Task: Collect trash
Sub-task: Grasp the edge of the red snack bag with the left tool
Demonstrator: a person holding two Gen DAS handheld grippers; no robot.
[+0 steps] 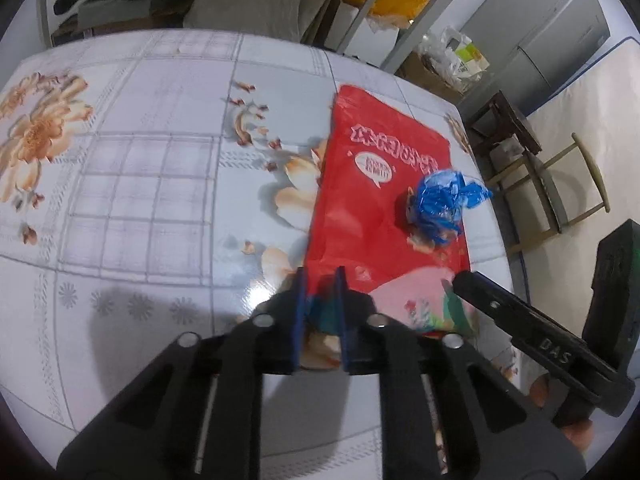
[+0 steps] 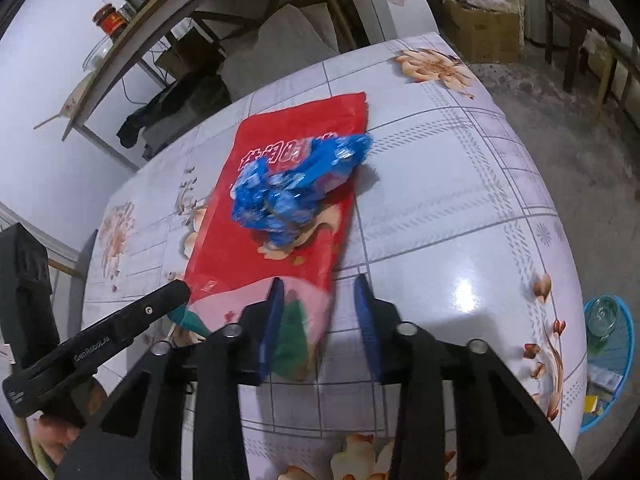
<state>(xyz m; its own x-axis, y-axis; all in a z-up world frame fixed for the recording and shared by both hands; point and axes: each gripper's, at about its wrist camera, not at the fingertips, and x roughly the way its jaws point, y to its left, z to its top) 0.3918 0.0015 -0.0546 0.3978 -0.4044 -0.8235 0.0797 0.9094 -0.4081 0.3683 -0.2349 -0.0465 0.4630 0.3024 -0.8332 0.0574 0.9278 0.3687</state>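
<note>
The left gripper is seen at the near left corner of the red bag. Its fingers are set narrow, with the bag's corner between them. It cannot be told if the bag is pinched tight yet. The red bag is laid flat on the desk, close to its right edge. A crumpled blue wrapper is resting on top of the bag, near the bag's right side.

The right gripper is held at the near right corner of the bag. Its fingers are spread wide. The bag's corner is between them, but nothing is held.

The bag is probably being picked up by both near corners. A good way is judged to be this: both corners should be pinched firmly and lifted together and level, so the blue wrapper is not tipped off. A slow lift would help.

Lots of open desk is seen to the left of the bag. Little room is left on the right, where the desk edge is close. A blue basket is seen on the floor past that edge.
</note>
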